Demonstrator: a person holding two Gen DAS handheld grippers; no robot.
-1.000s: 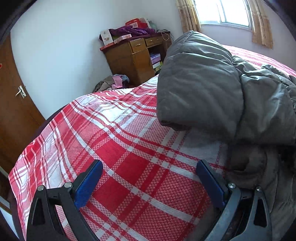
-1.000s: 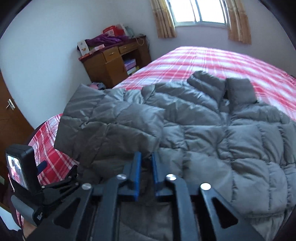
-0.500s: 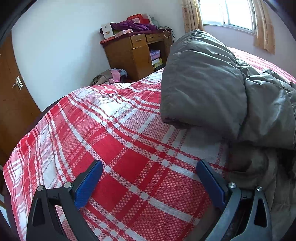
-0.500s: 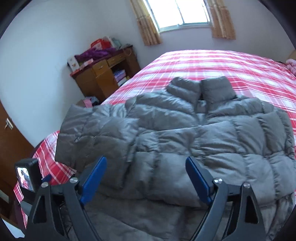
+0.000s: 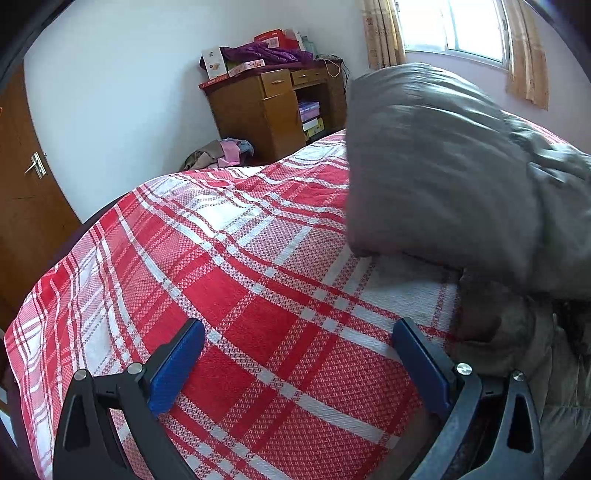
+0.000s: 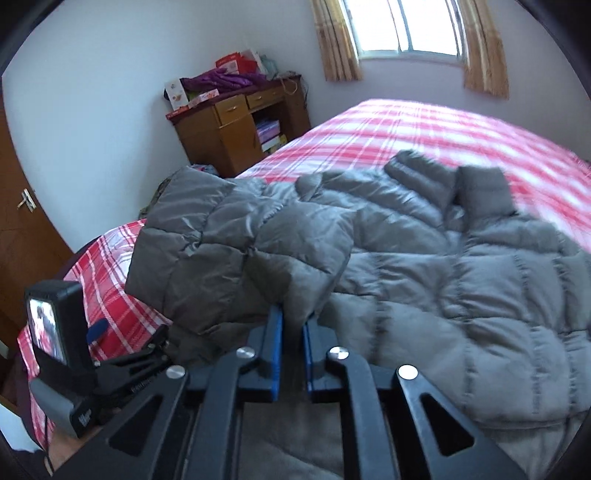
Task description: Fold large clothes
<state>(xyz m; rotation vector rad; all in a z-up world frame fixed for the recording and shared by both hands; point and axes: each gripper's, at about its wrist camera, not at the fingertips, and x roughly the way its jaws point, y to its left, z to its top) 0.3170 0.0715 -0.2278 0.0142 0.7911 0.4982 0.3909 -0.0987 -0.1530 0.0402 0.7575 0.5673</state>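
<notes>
A grey quilted down jacket (image 6: pixel 443 266) lies spread on the red plaid bed (image 6: pixel 424 125), collar toward the window. My right gripper (image 6: pixel 293 317) is shut on a puffy fold of the jacket's near left part, and grey fabric is pinched between its blue pads. That fold stands raised above the bedspread. In the left wrist view the same jacket (image 5: pixel 436 166) bulges up at the right. My left gripper (image 5: pixel 297 325) hangs open over bare bedspread (image 5: pixel 258 258), left of the jacket, with nothing between its fingers.
A wooden desk (image 5: pixel 273 107) piled with boxes and purple cloth stands against the far wall. Loose clothes (image 5: pixel 221 151) lie on the floor beside it. A brown door (image 5: pixel 22 206) is at the left, a curtained window (image 6: pixel 406 26) behind the bed.
The right gripper stood wide open over the jacket half a second ago and has now closed on a fold, which has risen. The left gripper has stayed put and open.
</notes>
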